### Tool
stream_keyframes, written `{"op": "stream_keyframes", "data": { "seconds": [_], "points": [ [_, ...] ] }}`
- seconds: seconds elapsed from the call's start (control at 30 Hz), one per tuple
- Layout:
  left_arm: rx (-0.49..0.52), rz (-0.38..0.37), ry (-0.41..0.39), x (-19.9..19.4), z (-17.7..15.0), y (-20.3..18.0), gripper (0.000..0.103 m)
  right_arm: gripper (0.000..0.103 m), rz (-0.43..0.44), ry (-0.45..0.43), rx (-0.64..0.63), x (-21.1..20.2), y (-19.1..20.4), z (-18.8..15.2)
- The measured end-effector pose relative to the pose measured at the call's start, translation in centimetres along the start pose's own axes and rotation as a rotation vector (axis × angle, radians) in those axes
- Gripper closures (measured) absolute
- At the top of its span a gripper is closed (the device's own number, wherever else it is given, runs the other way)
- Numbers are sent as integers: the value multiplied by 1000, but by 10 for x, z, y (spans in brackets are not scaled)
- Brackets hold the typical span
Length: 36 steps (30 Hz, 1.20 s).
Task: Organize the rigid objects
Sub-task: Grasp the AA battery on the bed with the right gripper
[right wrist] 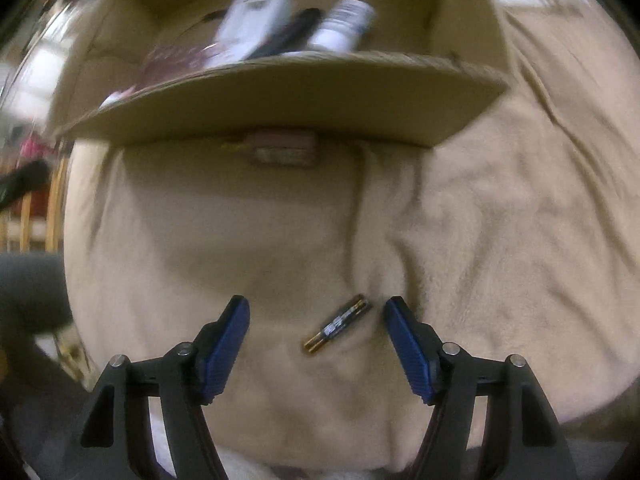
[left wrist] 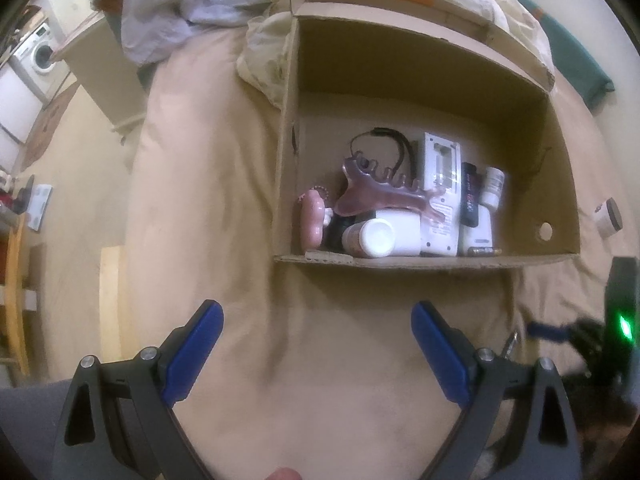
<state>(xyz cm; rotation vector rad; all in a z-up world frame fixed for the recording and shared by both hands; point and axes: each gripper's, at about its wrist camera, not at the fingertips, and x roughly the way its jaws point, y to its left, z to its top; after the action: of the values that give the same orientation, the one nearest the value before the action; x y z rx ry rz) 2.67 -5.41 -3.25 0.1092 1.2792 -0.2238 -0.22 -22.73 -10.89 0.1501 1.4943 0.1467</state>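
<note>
Battery (right wrist: 338,325) is lying diagonally on the blanket (right wrist: 500,208), pointing up-right toward the box (right wrist: 280,100); your right gripper (right wrist: 316,314) is straddling it wide open, gripping nothing. Your left gripper (left wrist: 316,320) is hovering open, empty.

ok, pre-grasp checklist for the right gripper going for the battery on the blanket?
1. Right gripper open: ok, jaws spread wide.
2. Battery between the fingers: ok, but nearer the right finger and lying diagonal.
3. Battery free of other items: ok, it lies alone on the blanket, beside a fold.
4. Fingers touching the battery: not ok, a gap shows on both sides.
5. Room in the cardboard box: ok, bare floor to the right of the packed items.
6. Left gripper out of the way: ok, open and empty, aimed at the box.
</note>
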Motion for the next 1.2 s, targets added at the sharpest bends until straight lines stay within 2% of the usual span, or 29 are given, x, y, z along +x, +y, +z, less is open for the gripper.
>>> {"op": "stream_keyframes", "data": {
  "seconds": [0.17,0.23,0.33,0.4,0.47,0.5,0.63,0.73,0.8,0.93,1.0,1.1,1.2],
  "points": [
    [18,-18,-14,-4,3,-9,9,28,-186,89,-406,1,35,0],
    [33,-7,-31,-7,2,-11,9,28,-200,147,-489,10,42,-1],
    [39,-1,-27,-6,2,-10,9,28,-227,188,-577,21,50,-3],
    [32,2,-19,-3,2,-8,9,42,-222,223,-606,29,53,-5],
    [25,4,-11,-1,2,-6,9,48,-211,236,-627,32,56,-7],
    [21,1,-6,0,2,-5,9,57,-203,237,-631,31,56,-8],
    [19,-12,10,4,2,-6,9,58,-150,212,-595,17,49,-5],
    [29,-12,9,5,1,-10,9,58,-107,152,-539,-5,41,-2],
    [36,-14,6,7,-1,-13,9,58,-31,62,-467,-32,36,1],
    [48,-20,1,12,-7,-18,9,58,118,-205,-207,-86,11,0],
    [62,-31,-3,14,-11,-24,9,58,194,-304,-74,-98,-5,-3],
    [86,-18,-26,18,-19,-39,9,58,187,-384,6,-107,-6,1],
    [78,31,-68,21,-24,-59,9,58,149,-420,15,-118,-14,10]
  ]
}}
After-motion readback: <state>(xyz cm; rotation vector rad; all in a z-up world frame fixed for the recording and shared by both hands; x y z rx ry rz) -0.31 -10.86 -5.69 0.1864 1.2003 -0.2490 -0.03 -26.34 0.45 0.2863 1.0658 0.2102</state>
